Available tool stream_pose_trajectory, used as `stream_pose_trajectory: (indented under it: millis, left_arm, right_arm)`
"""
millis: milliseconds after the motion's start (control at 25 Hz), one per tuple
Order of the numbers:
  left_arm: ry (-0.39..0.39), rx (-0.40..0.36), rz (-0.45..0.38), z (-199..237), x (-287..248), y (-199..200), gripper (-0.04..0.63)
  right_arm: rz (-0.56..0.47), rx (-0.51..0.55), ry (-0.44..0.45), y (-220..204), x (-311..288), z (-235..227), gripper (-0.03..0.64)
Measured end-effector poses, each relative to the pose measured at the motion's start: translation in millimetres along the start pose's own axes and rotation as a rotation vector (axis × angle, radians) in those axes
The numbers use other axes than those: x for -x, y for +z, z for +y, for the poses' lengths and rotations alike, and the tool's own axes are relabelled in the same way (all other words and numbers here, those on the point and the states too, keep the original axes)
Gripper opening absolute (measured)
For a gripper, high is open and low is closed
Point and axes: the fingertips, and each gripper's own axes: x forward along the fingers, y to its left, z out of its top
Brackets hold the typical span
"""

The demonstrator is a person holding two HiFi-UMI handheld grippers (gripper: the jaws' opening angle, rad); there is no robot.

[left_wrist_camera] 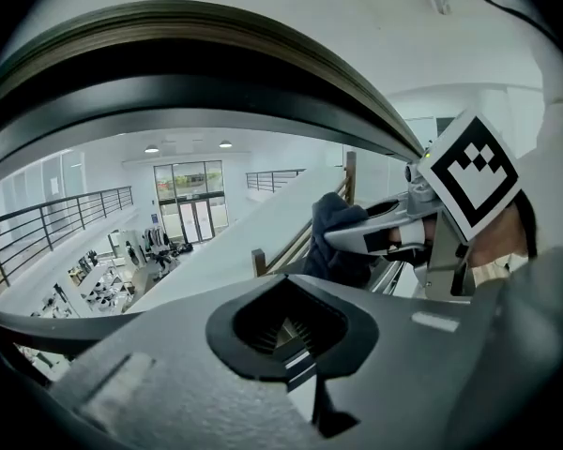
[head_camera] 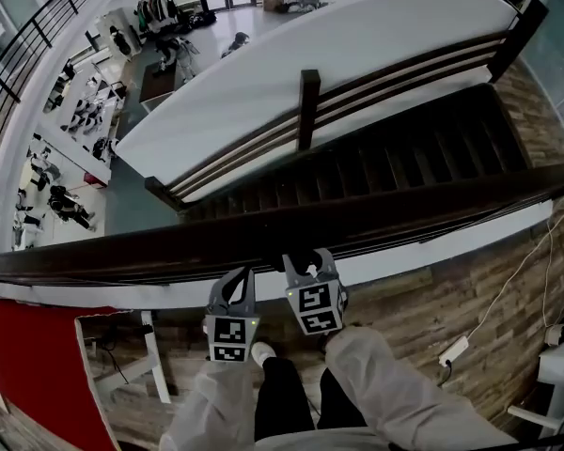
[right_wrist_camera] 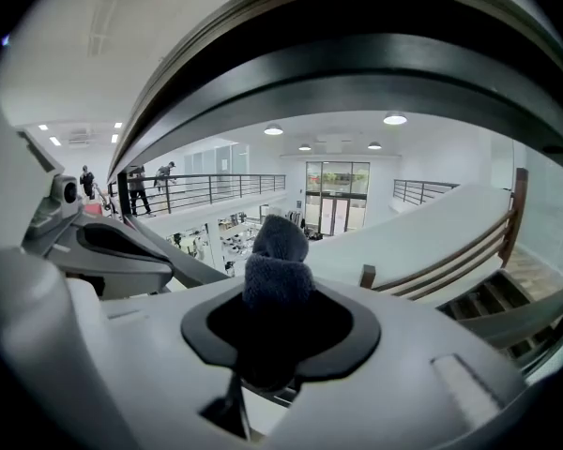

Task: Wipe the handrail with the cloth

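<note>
So here's the setup: the cloth [right_wrist_camera: 278, 251] is pinched in the right tool [right_wrist_camera: 280, 324]. The jaws are clamped on its lower part, so a rounded dark tuft is left sticking out past the tips. That makes sense for wiping, since the fuzzy end is what should be put against the wood, not the metal.

The left tool [left_wrist_camera: 286, 331] is closed up with nothing in it, teeth meshed together, and it's parked just beside the right one. It's probably just being kept out of the way, as only one tool is needed for the rubbing.

The handrail [head_camera: 404, 212] is seen as a long dark bar running across the head view from the left edge up toward the right. The staircase [head_camera: 423, 148] drops away beyond it and the wooden floor [head_camera: 451, 289] lies on the near side. Both tools are held up at its near edge, a little left of the middle. In both gripper views the rail is seen arching overhead, so the tools are pointed in low, under its near side rather than over the top.

Whether the cloth is actually touching the rail can't be settled. In the right gripper view a strip of bright background is seen between the tuft and the rail's underside, so it's judged to be just short of contact. A small lift would likely be needed before any wiping gets done.
</note>
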Motion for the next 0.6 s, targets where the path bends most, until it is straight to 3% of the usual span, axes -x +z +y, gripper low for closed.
stream_pose_trajectory:
  millis: [600]
  left_arm:
    - [-0.077,-0.002,-0.045,-92,-53,32,0.0]
  right_arm:
    - [0.003,-0.032,-0.146,-28,48,-126,0.107]
